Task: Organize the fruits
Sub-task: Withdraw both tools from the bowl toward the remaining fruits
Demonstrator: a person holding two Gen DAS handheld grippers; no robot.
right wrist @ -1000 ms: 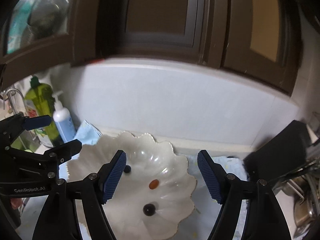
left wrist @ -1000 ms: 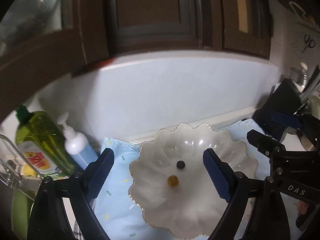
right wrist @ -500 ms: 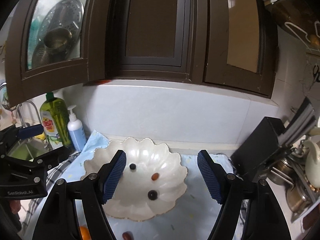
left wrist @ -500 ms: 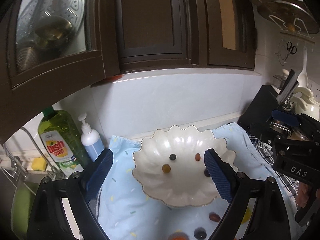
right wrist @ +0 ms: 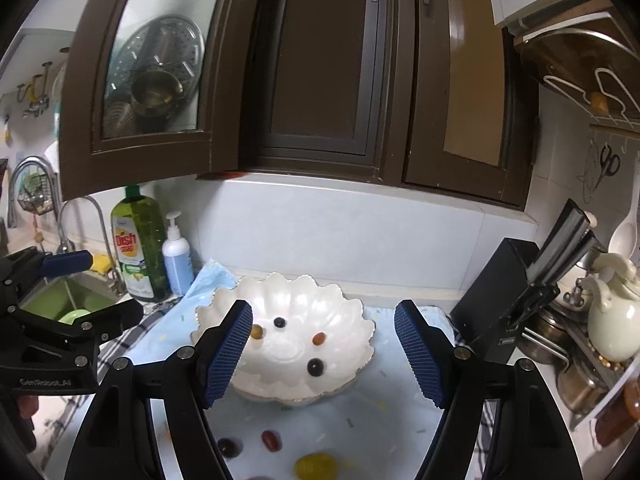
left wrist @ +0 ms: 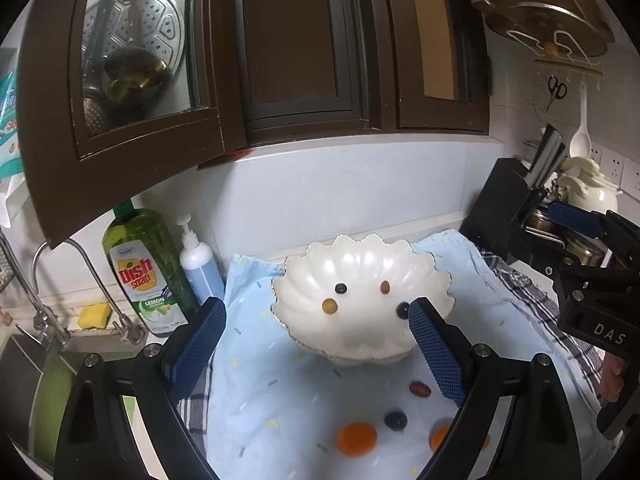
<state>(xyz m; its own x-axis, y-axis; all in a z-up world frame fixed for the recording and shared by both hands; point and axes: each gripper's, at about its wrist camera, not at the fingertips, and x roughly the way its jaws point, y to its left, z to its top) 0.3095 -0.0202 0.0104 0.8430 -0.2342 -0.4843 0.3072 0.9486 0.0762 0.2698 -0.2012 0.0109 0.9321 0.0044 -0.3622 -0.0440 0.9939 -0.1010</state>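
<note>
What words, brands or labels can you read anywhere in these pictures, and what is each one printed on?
"Dish soap" and "LEMON": on the green bottle.
"DAS": on the right hand-held gripper, seen from the left wrist view.
"GenRobot.AI": on the left hand-held gripper, seen from the right wrist view, slightly blurred.
Small print on the green bottle's label, and the label of the white pump bottle: too small to read.

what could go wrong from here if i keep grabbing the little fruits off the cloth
1. The fruits left on the blue cloth, like the red grape and the blueberry, are small and round; the wide-open left gripper could squash them or flick them away.
2. The shell bowl sits on soft cloth close behind them, so a low reach could nudge it.
3. The right gripper works nearby, so the two may collide.
</note>
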